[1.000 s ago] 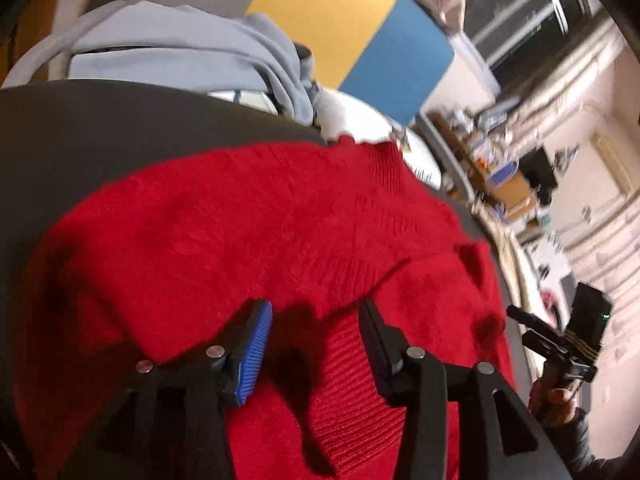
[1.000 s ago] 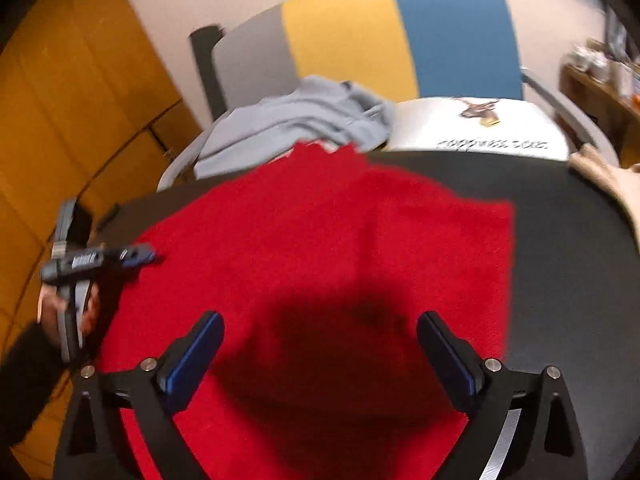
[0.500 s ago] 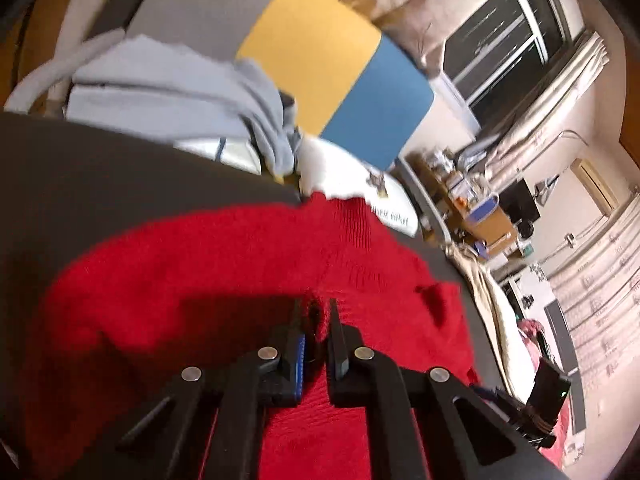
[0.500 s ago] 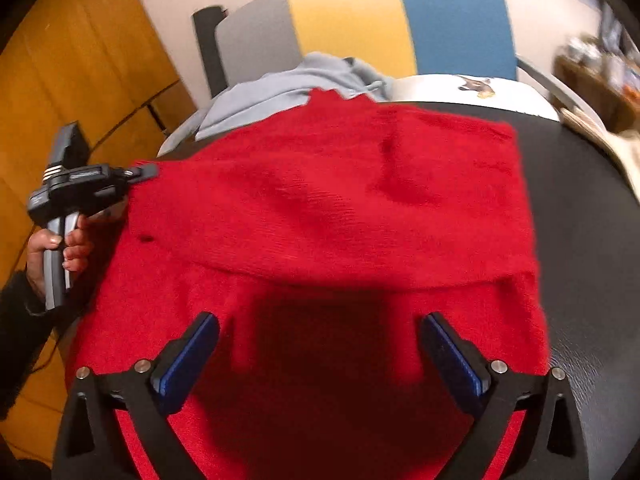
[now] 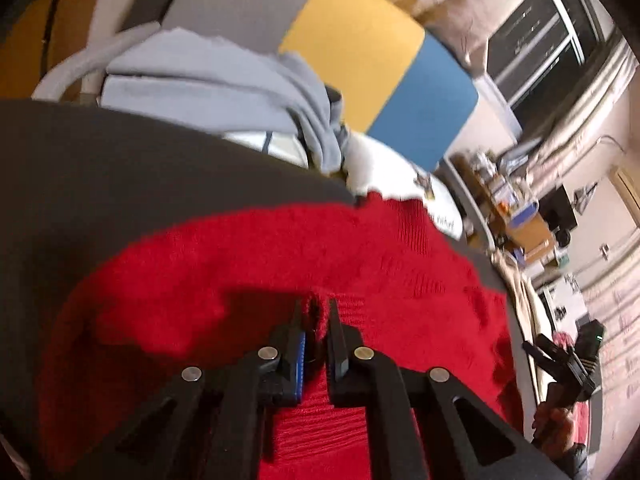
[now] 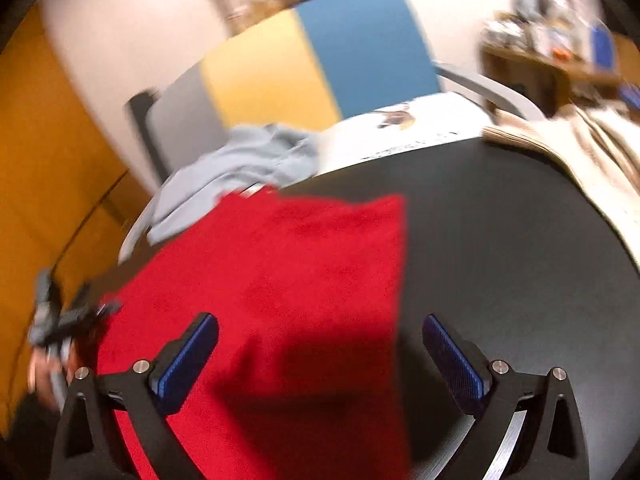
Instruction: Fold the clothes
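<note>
The left view shows the left hand-held gripper [image 5: 314, 320] clenched on a fold of the red sweater [image 5: 240, 264] on the dark table [image 5: 100, 168]. The right view shows the right hand-held gripper [image 6: 320, 344] spread wide, released, above the sweater's right edge.

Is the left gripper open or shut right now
Shut. The left gripper has its fingers nearly together, pinching a ridge of the red sweater.

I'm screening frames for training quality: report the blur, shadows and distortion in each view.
Left wrist view: fisheye bending at the edges, mild blur, a dark shadow on the red sweater ahead of the left gripper. Right wrist view: heavy motion smear over the chair and background, the right gripper sharper, its shadow on the sweater.
</note>
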Demonstrator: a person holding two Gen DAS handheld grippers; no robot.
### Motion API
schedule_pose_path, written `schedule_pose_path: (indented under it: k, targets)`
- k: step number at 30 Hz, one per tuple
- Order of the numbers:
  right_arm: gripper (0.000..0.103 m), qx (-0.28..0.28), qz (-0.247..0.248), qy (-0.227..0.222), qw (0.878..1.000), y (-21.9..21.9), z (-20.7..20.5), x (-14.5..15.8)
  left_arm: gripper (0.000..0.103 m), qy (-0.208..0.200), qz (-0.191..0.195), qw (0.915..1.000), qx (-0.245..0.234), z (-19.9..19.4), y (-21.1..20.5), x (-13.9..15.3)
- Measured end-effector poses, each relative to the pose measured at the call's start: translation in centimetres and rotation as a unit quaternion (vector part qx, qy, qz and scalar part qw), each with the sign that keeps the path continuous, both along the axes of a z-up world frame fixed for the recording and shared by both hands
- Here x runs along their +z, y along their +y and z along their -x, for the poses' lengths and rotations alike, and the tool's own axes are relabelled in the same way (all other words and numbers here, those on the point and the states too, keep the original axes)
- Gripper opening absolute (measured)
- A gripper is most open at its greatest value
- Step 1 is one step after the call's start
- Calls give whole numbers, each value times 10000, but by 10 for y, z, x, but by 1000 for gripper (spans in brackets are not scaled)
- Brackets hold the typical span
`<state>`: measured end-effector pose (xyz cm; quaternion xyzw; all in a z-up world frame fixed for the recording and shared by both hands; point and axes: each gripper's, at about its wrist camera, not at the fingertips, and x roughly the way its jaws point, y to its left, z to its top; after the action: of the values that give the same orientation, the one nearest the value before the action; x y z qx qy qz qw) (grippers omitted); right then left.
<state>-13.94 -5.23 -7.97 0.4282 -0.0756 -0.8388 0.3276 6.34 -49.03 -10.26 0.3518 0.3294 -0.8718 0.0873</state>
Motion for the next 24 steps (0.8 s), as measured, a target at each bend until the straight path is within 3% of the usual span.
schedule_pose_path:
  k: [2,4,9,12,13,16,18,21,24]
  targets:
    - [103,-73,40,-271,9996,-3,28,-7,6,217,-11,9997,138,0,-5,10]
    - [103,-87,123,-547,9984,-6,44,-13,6,576,-257,9978,218,-4,-13,19]
    - [103,-441,980,-868,9904,26,41,-10,6,728,-745,9942,249,-2,-25,20]
    - [103,331,1735,-1240,9764,38,5,-6,6,885,-917,9918,-38,3,-19,30]
    - [103,650,1746,-1257,9744,36,-12,-3,6,960,-970,9905,-133,4,-17,35]
    - [103,1431,1161,-983,9779,15,-70,5,6,1271,-1105,9851,-360,10,-5,65]
    - [103,1677,1102,-985,9747,-4,-94,1,6,1507,-1156,9805,-515,18,5,91]
    - [103,1670,1317,-1100,9709,-30,-95,-8,6,1831,-1149,9731,-797,31,24,133]
    - [103,1292,1591,-1173,9717,-49,-76,-17,6,2087,-1064,9659,-1106,44,46,173]
